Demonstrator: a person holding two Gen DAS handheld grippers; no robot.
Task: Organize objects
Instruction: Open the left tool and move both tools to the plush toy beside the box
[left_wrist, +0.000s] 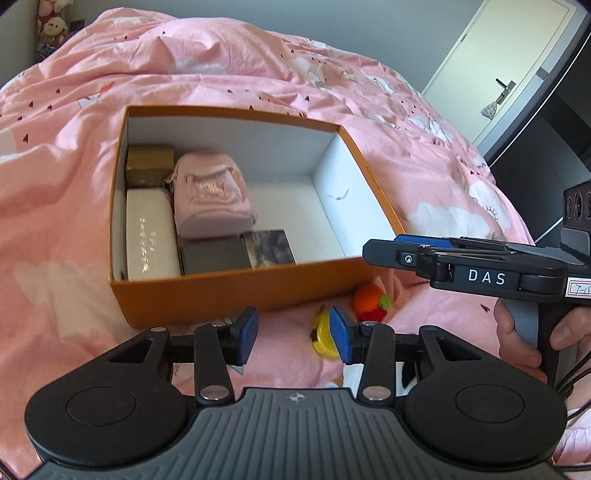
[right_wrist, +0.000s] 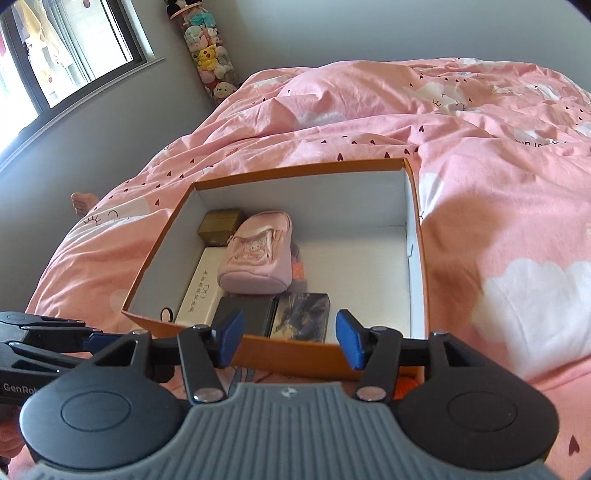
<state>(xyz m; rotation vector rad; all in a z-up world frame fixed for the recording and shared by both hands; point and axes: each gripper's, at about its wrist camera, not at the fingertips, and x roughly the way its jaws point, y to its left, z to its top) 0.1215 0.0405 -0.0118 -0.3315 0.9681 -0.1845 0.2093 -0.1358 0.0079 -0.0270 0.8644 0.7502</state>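
Both claws empty, jaws apart w/ nothing between pads: left claw (left_wrist: 292, 334), right claw (right_wrist: 290, 338). Orange box (left_wrist: 236, 291) sits on the bed's pink duvet (left_wrist: 66, 206), just ahead of both claws. Inside, packed along the box's left side & front wall: gold box (left_wrist: 149, 166), white case (left_wrist: 147, 236), pink pouch (left_wrist: 210, 195), dark box (left_wrist: 214, 256), printed box (left_wrist: 271, 247). The box's right half is bare.

Still loose on the duvet, outside the box's front wall: yellow item (left_wrist: 323, 338) touching or just beside left claw's right pad, & orange-red toy (left_wrist: 369, 301) just ahead-right of it.

Step in hand, my read: pick up 1 loose item. Tips:
- take the yellow item w/ left claw, it's closest; centre it between pads before closing
- duvet is soft, so don't press down hard or pinch cloth
- lift clear over the front wall, drop in the bare right half
- right claw hangs above the toy in left view; keep the 2 apart.
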